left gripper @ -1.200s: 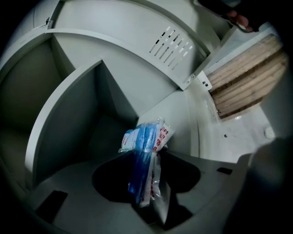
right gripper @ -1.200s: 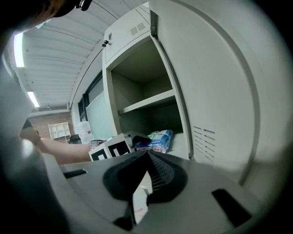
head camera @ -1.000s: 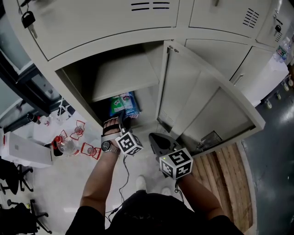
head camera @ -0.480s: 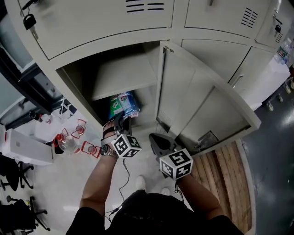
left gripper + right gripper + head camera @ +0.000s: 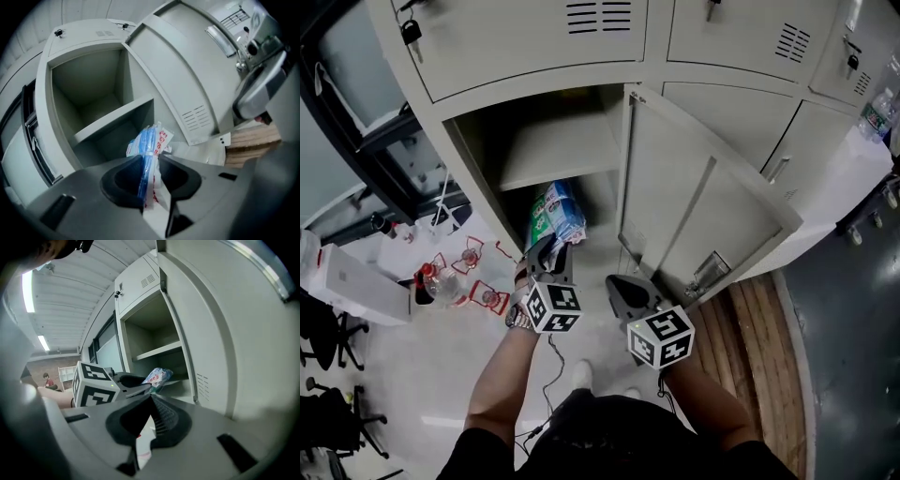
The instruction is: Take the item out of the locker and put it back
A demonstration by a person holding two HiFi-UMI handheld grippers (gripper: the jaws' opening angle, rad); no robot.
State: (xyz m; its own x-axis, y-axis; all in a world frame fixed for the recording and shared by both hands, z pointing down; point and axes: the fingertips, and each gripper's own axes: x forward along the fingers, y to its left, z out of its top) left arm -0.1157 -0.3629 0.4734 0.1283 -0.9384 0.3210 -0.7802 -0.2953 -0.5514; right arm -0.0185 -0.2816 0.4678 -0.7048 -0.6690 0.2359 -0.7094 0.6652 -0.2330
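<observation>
A person stands facing an open pale grey metal locker (image 5: 475, 157), seen steeply from above, with a pair of grey plastic tongs in each hand.

The left tongs (image 5: 150, 160) are closed on a soft plastic packet (image 5: 149, 140). Their jaws have just been closing, and the packet stands on edge between them with both pads pressed against its sides. About half of the packet sticks out past the jaw tips towards the locker. It sits at the mouth of the locker's lower compartment, just under the locker's grey inner shelf (image 5: 553, 150) and close to that compartment's left wall. Whether its underside touches the locker floor cannot be told.

The packet is a crinkled, glossy pouch, mostly blue and white. The left gripper view shows red print on a white panel. From above it also shows a green patch. Its top end is creased and slightly fanned out.

The right tongs (image 5: 150, 397) are held back from the locker, just in front of its opening and to the right of the left tongs. Their jaw tips meet, with nothing gripped. The packet lies well ahead of them and touches neither jaw.

The locker's grey door (image 5: 698, 202) is swung wide open to the right of the compartment.
</observation>
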